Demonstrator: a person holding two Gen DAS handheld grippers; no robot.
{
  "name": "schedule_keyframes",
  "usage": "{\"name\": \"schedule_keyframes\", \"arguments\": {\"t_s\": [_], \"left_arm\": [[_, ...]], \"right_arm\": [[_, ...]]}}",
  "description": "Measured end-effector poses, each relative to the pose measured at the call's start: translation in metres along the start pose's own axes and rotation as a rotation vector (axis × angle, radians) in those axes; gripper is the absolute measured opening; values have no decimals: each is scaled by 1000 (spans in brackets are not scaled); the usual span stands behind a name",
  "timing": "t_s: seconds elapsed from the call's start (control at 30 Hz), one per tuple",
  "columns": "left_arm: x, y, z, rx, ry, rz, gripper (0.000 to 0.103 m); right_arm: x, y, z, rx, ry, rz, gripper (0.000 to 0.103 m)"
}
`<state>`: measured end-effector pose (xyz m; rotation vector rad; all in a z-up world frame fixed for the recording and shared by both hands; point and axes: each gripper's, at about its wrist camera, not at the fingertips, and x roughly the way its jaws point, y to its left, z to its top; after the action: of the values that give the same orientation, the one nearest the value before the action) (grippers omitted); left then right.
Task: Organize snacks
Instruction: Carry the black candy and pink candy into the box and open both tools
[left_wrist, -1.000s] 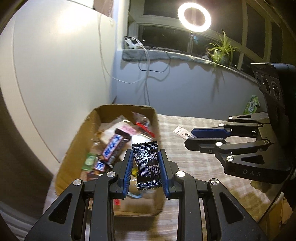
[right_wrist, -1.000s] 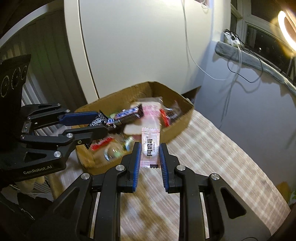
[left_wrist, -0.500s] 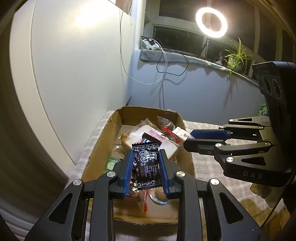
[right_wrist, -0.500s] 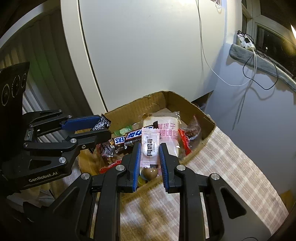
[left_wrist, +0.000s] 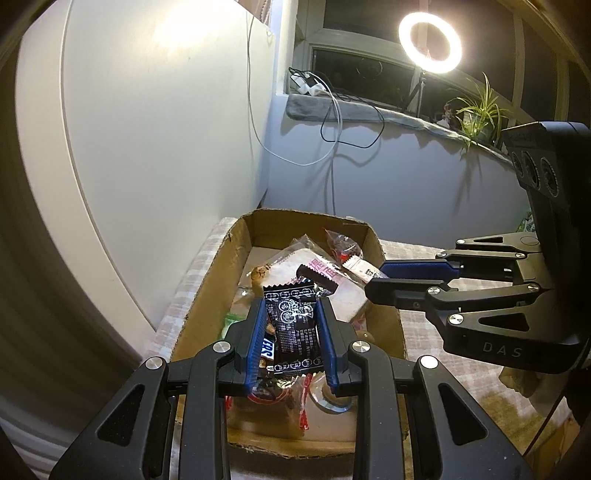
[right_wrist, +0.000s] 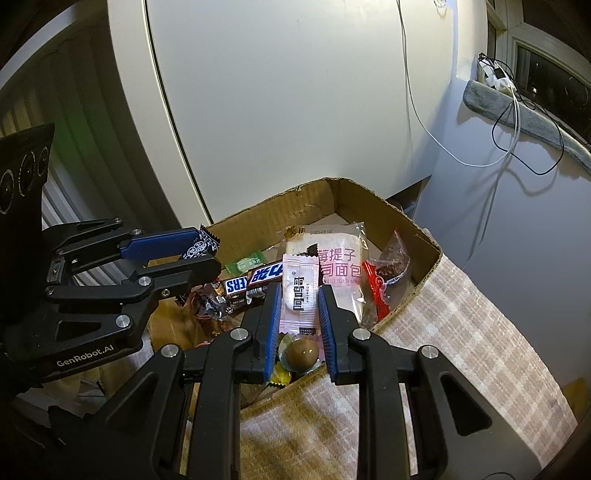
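A cardboard box (left_wrist: 207, 295) (right_wrist: 406, 225) holds several snacks: a Snickers bar (right_wrist: 255, 280), a white bread pack (right_wrist: 340, 266), a red-brown packet (right_wrist: 393, 262) and a green candy (right_wrist: 245, 264). My left gripper (left_wrist: 291, 314) is shut on a black snack packet (left_wrist: 293, 326) and holds it over the box's near part; it also shows in the right wrist view (right_wrist: 201, 254). My right gripper (right_wrist: 297, 299) is shut on a white-pink snack packet (right_wrist: 299, 295) above the box; it also shows in the left wrist view (left_wrist: 373, 280).
The box sits on a checked cloth (right_wrist: 461, 332) beside a white cabinet wall (left_wrist: 147, 129). A window sill with cables (left_wrist: 332, 110), a ring light (left_wrist: 430, 42) and a plant (left_wrist: 476, 110) lie behind.
Both grippers have moved toward and over the box, each still holding its packet; the box now looks closer and more centred in both views.
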<state>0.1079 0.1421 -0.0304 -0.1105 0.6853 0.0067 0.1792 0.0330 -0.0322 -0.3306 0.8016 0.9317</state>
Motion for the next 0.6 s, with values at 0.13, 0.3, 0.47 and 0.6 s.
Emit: {"name": "schedule_keyframes", "arguments": {"t_s": [0.13,0.3,0.47,0.6], "left_arm": [[-1,1,1,-1,-2,3,27],[-1,3,1,-2,-2,6,27],[-1,4,1,-2,-4,10,27],[-3,4,1,3,-9,12,44]], "right_arm": [[1,0,1,0,-1,-4,21],[1,-1,1,1,0,-8,21],[0,-2,1,4,-3,-21,36],[-4,-3,1,5,-18,-37,53]]}}
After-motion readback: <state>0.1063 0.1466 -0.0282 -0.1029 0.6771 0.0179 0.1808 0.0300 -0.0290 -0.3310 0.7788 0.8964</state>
